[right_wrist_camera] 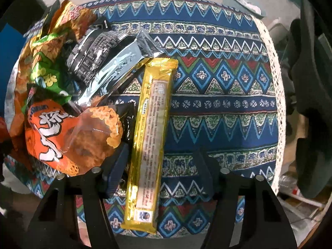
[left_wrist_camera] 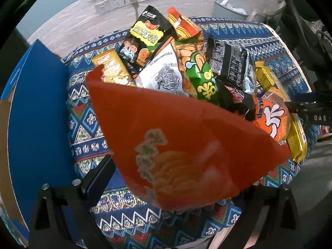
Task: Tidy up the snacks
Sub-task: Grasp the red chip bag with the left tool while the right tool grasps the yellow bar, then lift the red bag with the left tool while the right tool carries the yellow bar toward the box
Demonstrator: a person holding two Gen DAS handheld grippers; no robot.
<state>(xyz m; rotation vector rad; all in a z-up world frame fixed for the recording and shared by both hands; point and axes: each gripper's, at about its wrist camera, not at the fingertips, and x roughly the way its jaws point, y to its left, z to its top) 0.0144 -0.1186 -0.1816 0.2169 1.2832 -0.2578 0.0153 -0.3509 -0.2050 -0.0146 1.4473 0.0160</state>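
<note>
Red snack bag (left_wrist_camera: 182, 145) hangs gripped in left tool (left_wrist_camera: 176, 188), above patterned worktop (right_wrist_camera: 217, 87), beside blue box (left_wrist_camera: 37, 112). Right tool (right_wrist_camera: 159, 174) straddles gold bar (right_wrist_camera: 149, 137), jaws apart, not yet pinching. Snack pile (left_wrist_camera: 186, 66) unsorted; most work left.

Left wrist view: looks steeply down along the left gripper (left_wrist_camera: 172, 188) at the bench (left_wrist_camera: 83, 124), close; wall sockets (left_wrist_camera: 122, 0) and a bin (left_wrist_camera: 230, 8) show beyond the snack pile (left_wrist_camera: 186, 66). Right wrist view: looks straight down over the right gripper (right_wrist_camera: 159, 176), very close, just right of the pile. Shared: the orange bag (left_wrist_camera: 271, 116) (right_wrist_camera: 62, 132), the long gold bar (left_wrist_camera: 290, 128) (right_wrist_camera: 151, 128), the patterned cloth (right_wrist_camera: 217, 103), the bin.
</note>
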